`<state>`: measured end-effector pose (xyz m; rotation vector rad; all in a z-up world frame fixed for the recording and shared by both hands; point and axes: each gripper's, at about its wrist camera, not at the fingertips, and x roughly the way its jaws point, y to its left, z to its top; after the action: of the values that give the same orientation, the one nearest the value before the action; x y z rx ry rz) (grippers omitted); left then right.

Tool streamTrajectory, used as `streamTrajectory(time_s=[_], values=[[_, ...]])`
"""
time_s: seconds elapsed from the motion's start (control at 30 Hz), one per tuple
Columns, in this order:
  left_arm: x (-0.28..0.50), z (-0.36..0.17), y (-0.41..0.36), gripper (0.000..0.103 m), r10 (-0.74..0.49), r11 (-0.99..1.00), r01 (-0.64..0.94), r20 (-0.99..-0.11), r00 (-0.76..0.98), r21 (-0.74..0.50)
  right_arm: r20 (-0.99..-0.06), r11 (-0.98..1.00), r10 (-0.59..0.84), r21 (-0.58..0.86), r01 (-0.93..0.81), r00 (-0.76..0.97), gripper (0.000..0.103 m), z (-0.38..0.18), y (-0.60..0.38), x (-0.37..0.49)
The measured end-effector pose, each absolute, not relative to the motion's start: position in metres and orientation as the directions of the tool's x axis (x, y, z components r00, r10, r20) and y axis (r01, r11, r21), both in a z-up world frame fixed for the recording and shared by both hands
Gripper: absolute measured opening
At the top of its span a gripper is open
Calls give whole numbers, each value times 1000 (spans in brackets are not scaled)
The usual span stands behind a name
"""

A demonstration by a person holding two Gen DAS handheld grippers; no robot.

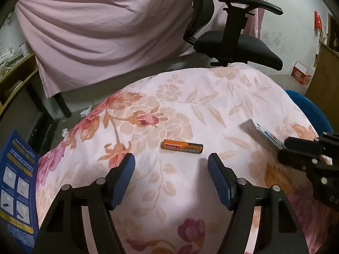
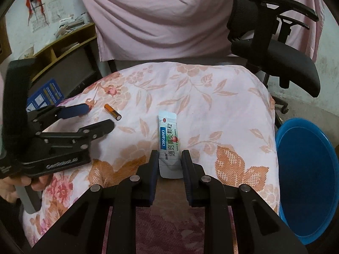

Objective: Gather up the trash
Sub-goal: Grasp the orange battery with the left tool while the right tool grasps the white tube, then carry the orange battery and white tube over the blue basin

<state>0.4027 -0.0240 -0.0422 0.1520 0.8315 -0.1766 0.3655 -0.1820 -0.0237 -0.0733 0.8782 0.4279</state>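
An orange and black battery [image 1: 182, 146] lies on the floral cloth [image 1: 211, 97], just beyond the tips of my left gripper [image 1: 171, 160]. That gripper is open, its blue pads apart with nothing between them. In the right wrist view the left gripper [image 2: 99, 116] comes in from the left, held by a hand [image 2: 36, 182], with the battery [image 2: 113, 111] near its tips. My right gripper [image 2: 170, 156] is shut on the near end of a white and blue medicine sachet [image 2: 168, 133]. The sachet [image 1: 260, 131] also sticks out of the right gripper [image 1: 296, 148] at the right edge.
A blue plastic bin [image 2: 307, 180] stands to the right of the cloth-covered surface. A black office chair [image 2: 275, 48] sits behind it, before a hanging pink sheet [image 2: 159, 21]. A blue leaflet [image 1: 17, 180] hangs at the left edge. Wooden shelves [image 2: 63, 48] stand back left.
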Motion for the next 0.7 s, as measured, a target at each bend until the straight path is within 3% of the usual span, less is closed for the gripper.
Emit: streamTrajectory(time_s=[0.17, 0.33, 0.4, 0.7], values=[[413, -42, -26, 65, -119, 976, 215, -756, 644, 30, -755, 913, 338, 119, -390, 562, 20, -25, -183, 363], [413, -42, -33, 49, -117, 971, 233, -757, 643, 47, -755, 914, 326, 99, -393, 569, 20, -25, -180, 362], [412, -42, -34, 38, -125, 969, 242, -754, 645, 46, -756, 915, 319, 88, -394, 571, 20, -26, -178, 361], [409, -40, -33, 37, -133, 973, 227, -744, 655, 26, -754, 915, 306, 66, -398, 581, 20, -25, -175, 361]])
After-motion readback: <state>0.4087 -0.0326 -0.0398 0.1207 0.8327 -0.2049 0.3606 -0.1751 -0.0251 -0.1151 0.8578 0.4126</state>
